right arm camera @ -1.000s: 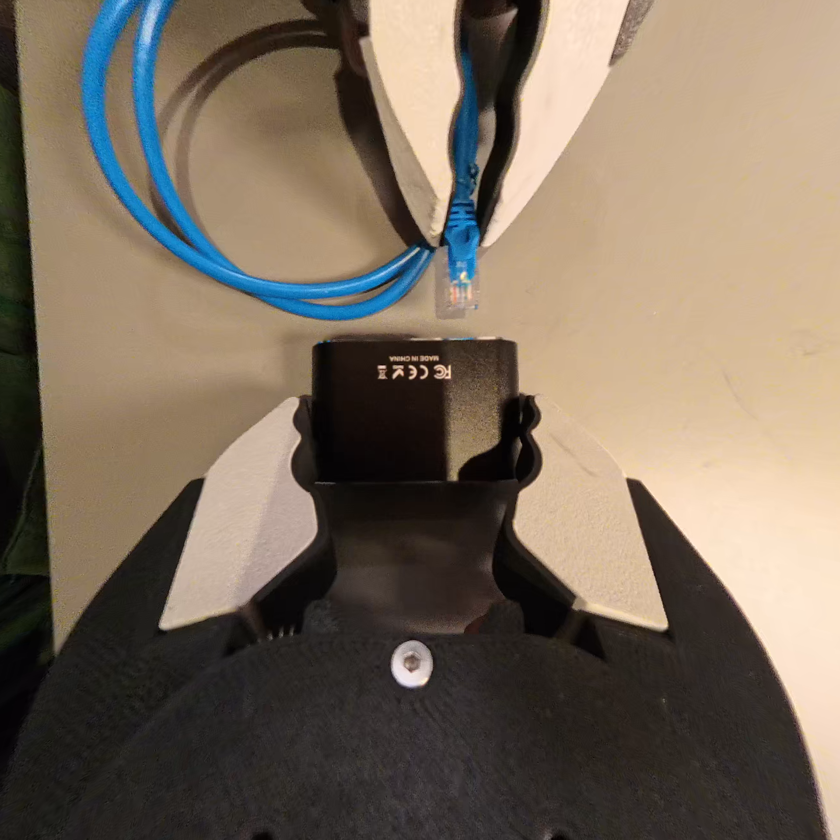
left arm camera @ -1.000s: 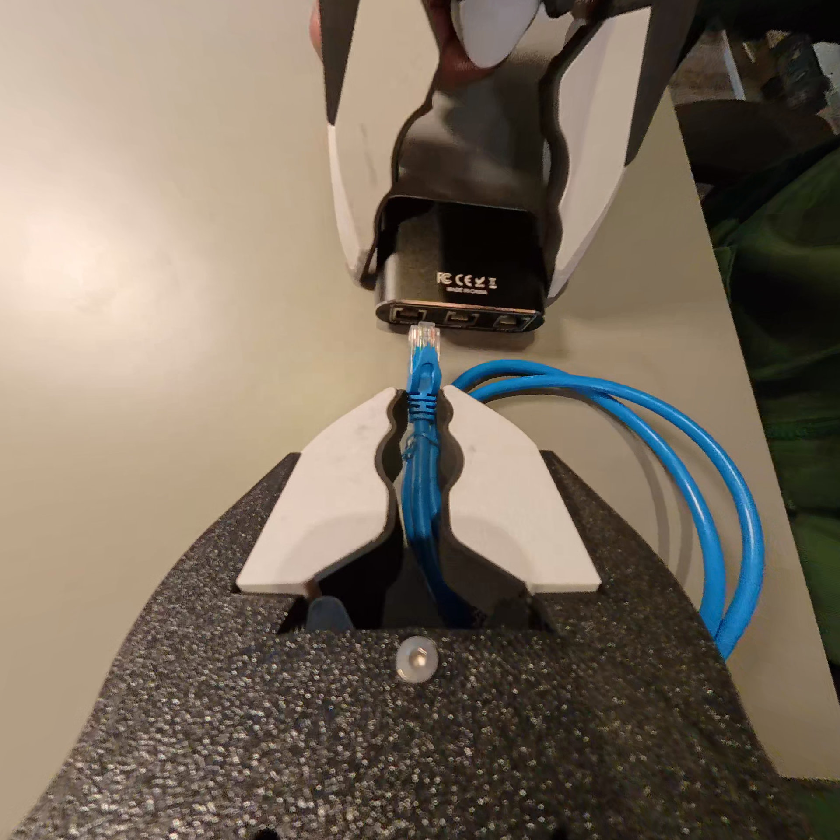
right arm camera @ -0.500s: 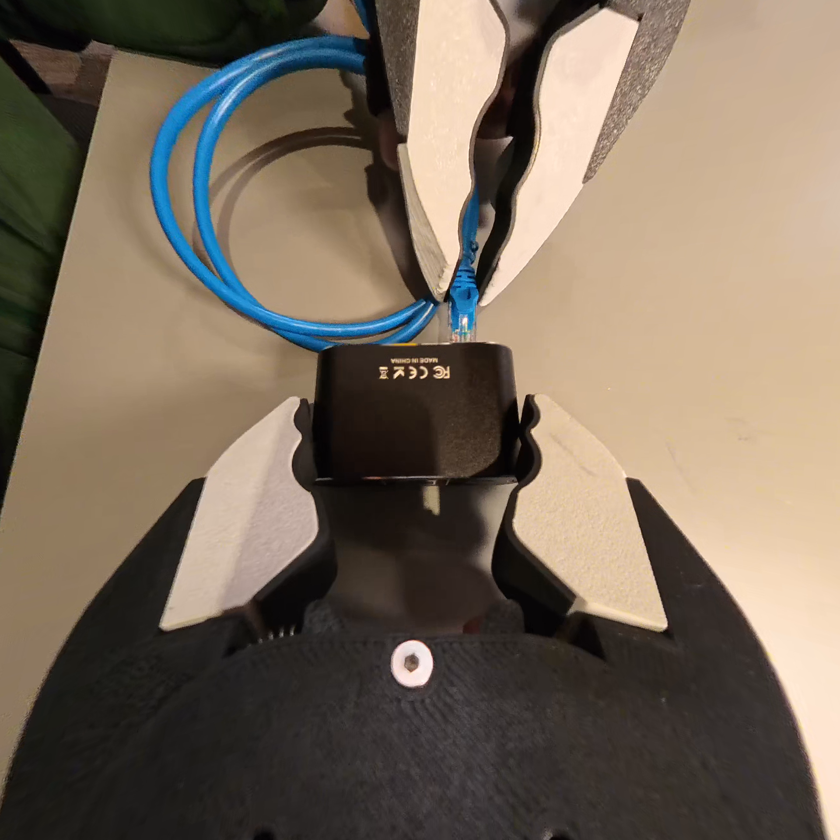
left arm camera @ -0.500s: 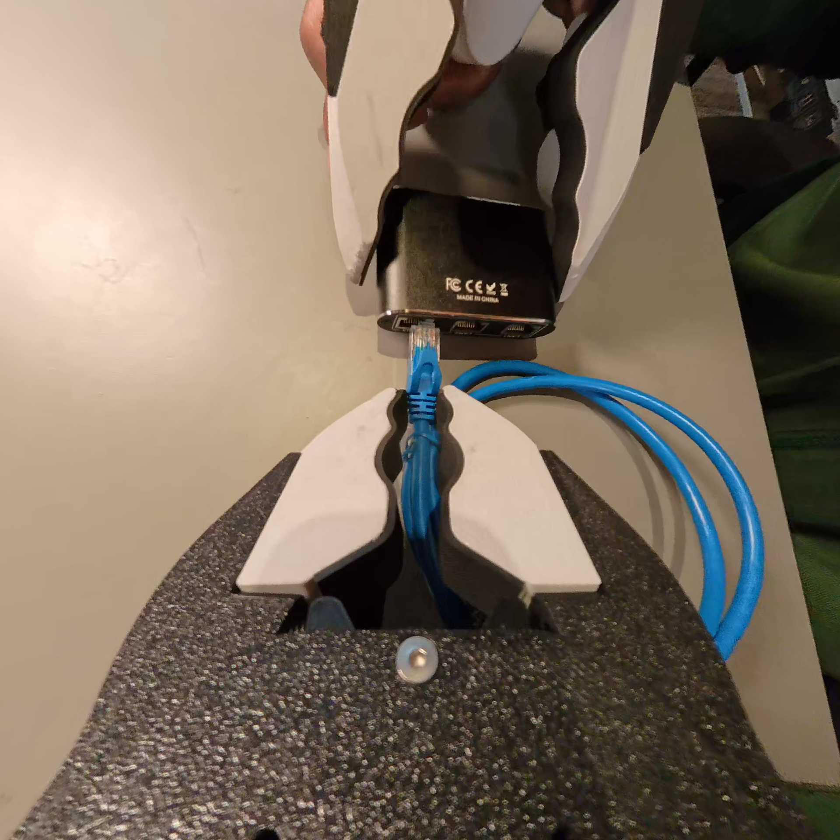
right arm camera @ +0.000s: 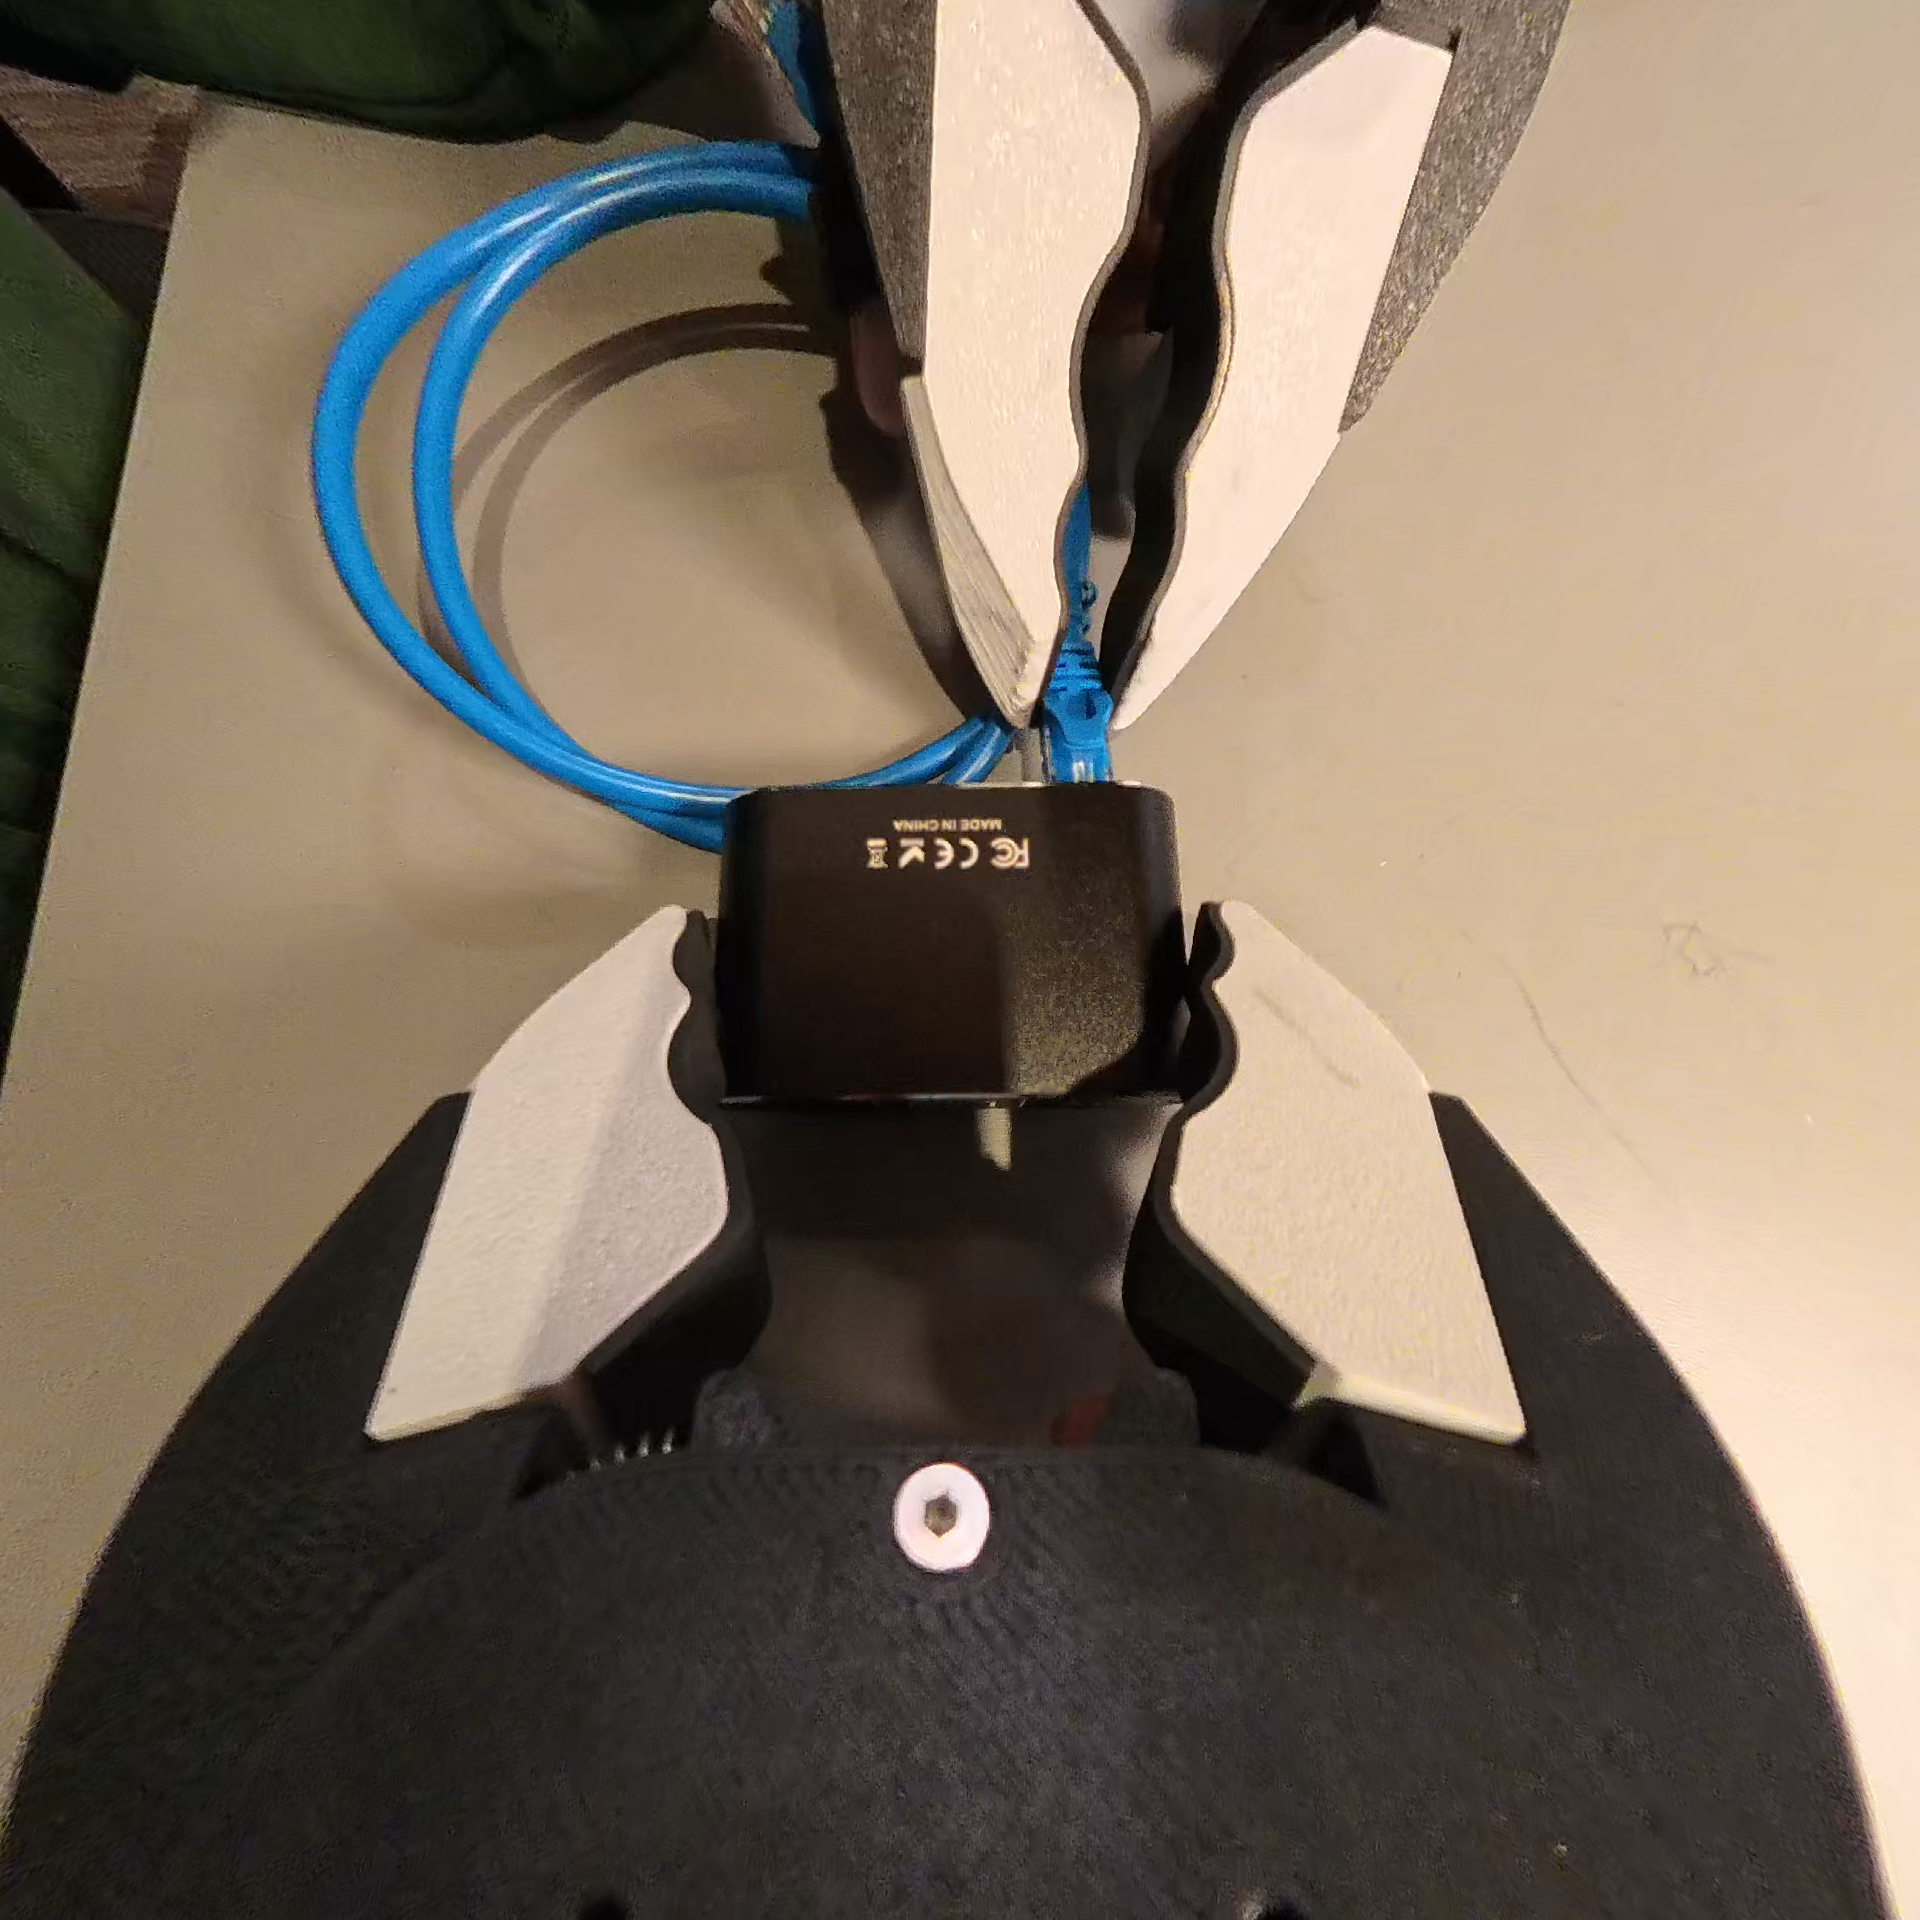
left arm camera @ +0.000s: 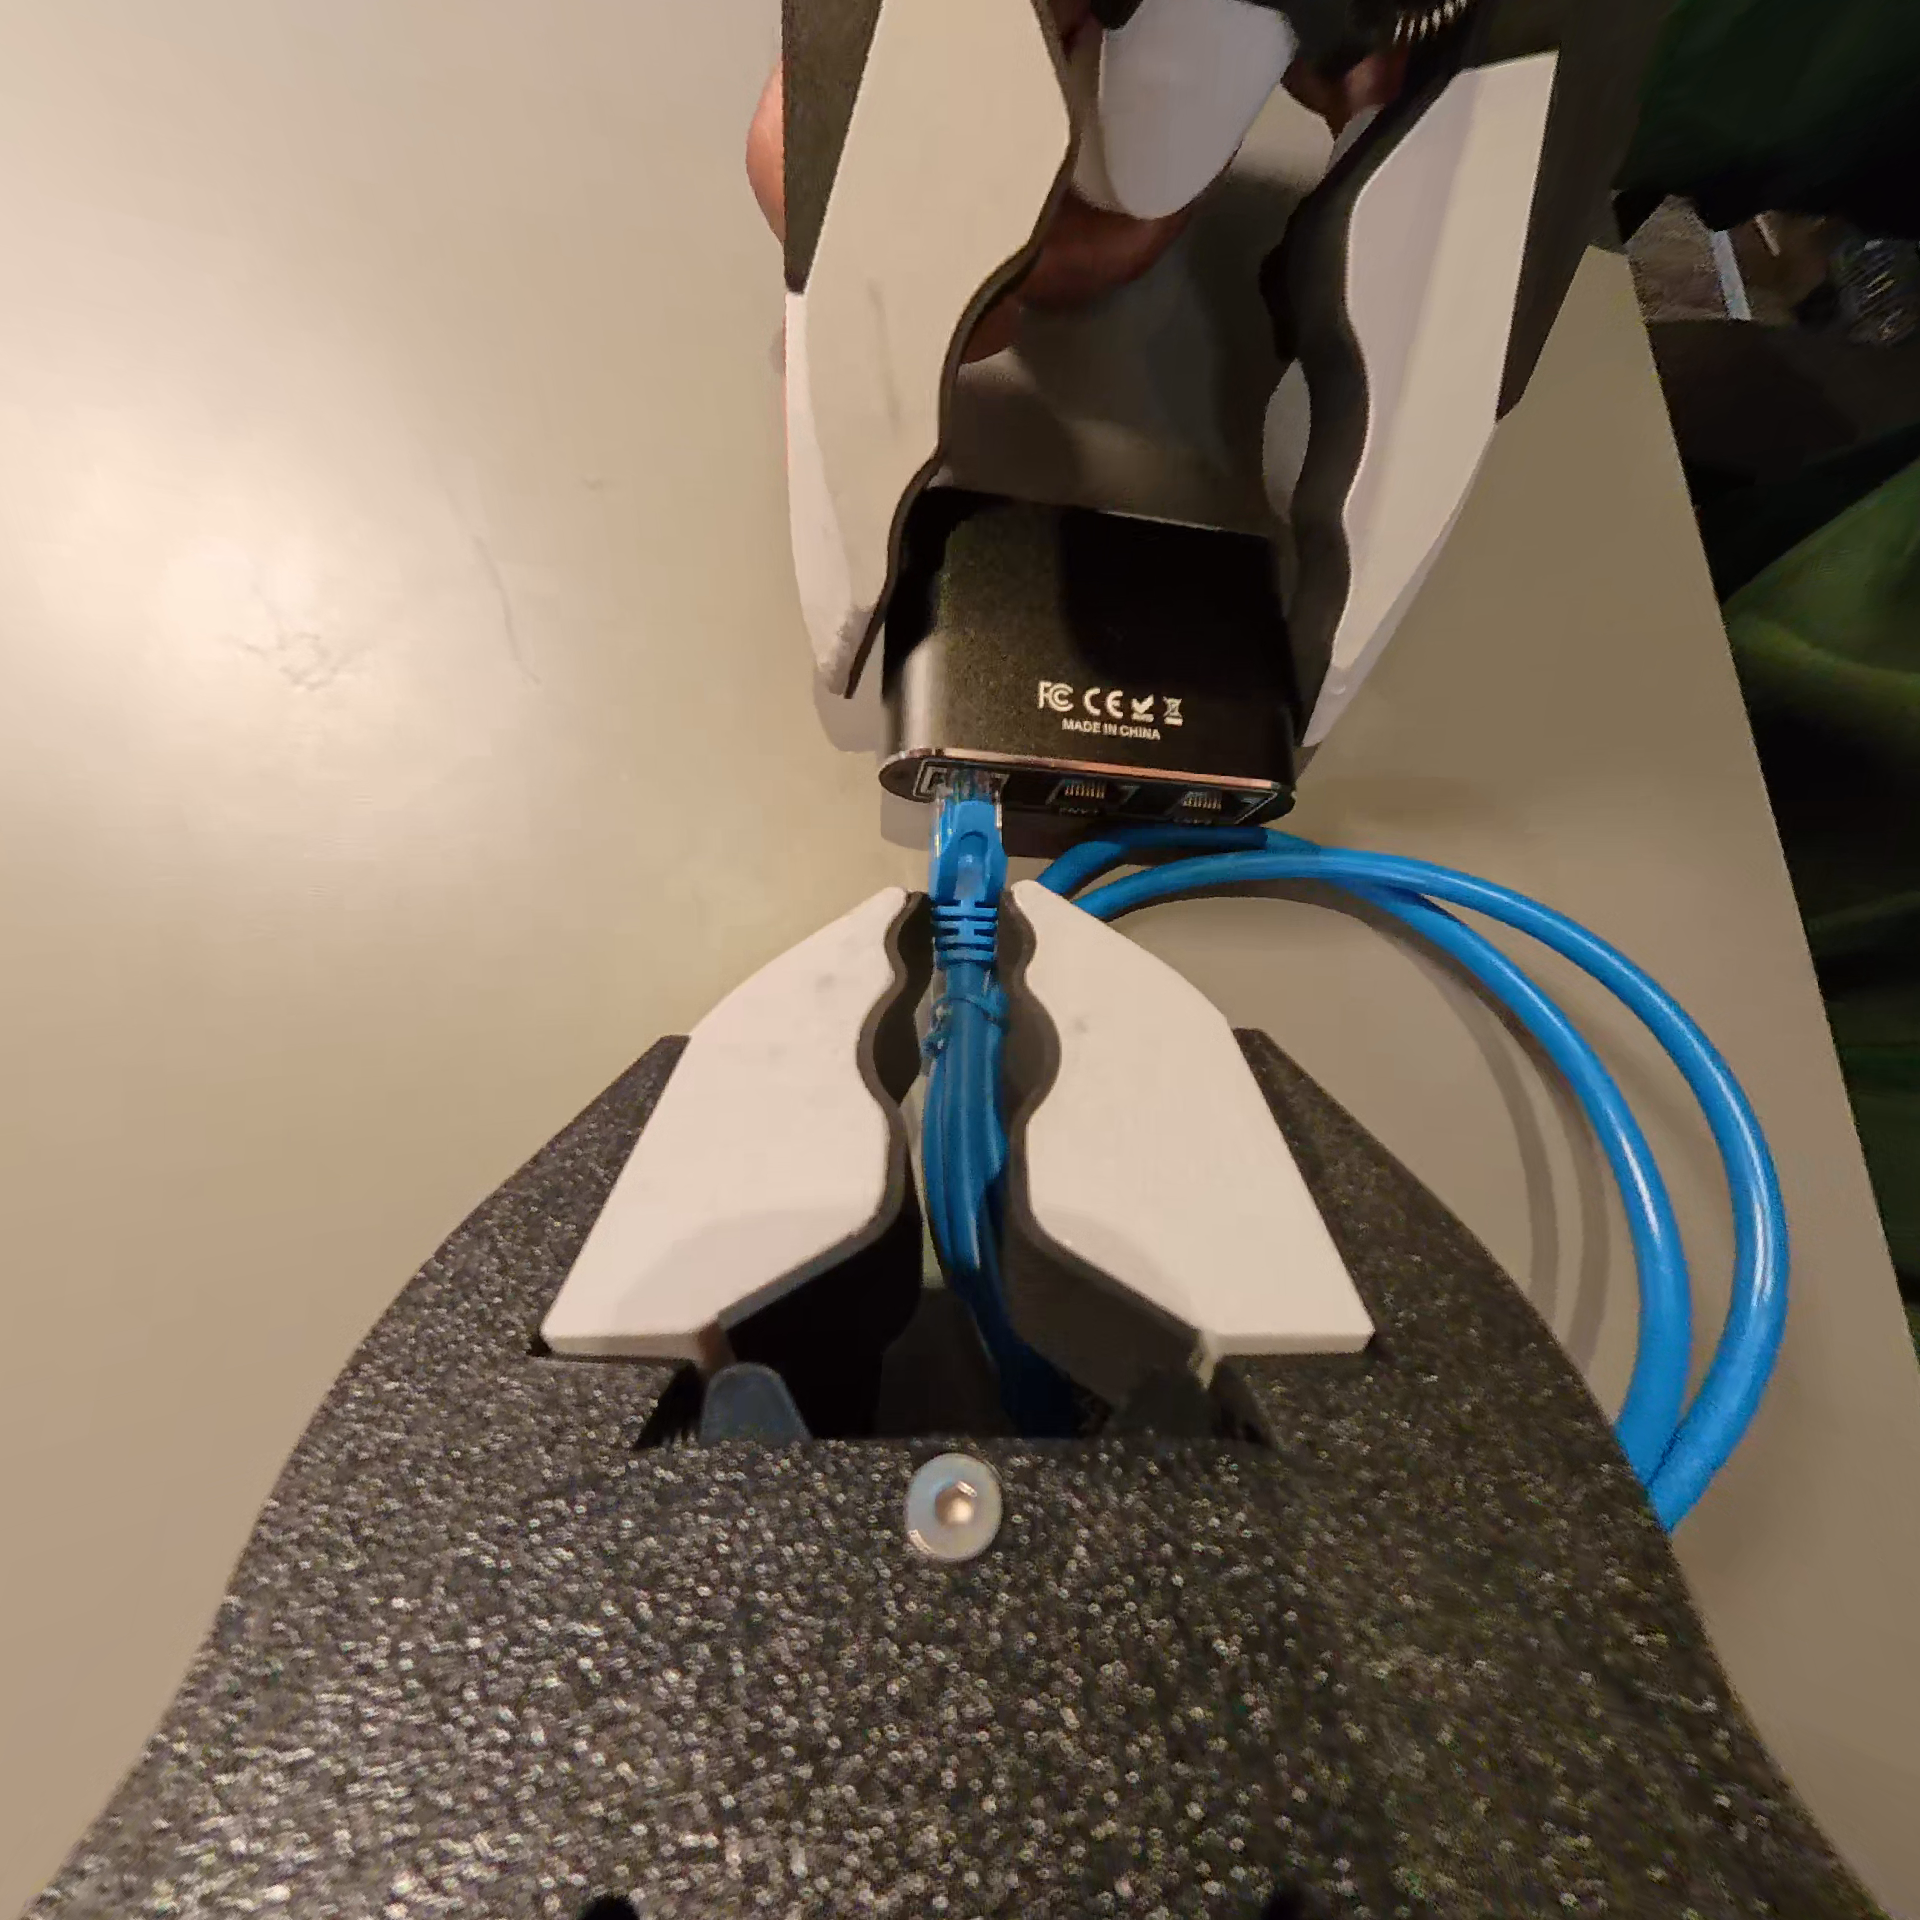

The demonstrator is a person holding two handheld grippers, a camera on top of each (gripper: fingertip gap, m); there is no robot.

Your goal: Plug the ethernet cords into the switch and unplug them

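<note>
At frame centre, the left gripper pinched the blue ethernet cord at the leftmost port of the switch, clamped by the right gripper; a slight tilt could jam the plug.

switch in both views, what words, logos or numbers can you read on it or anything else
I don't copy out writing; here is where it stands.
switch: a row of small white marks over one line of white letters, on its black face.
ports: tiny marks beneath, too small to read.
cord, left gripper, right gripper, table: none shows.
</note>
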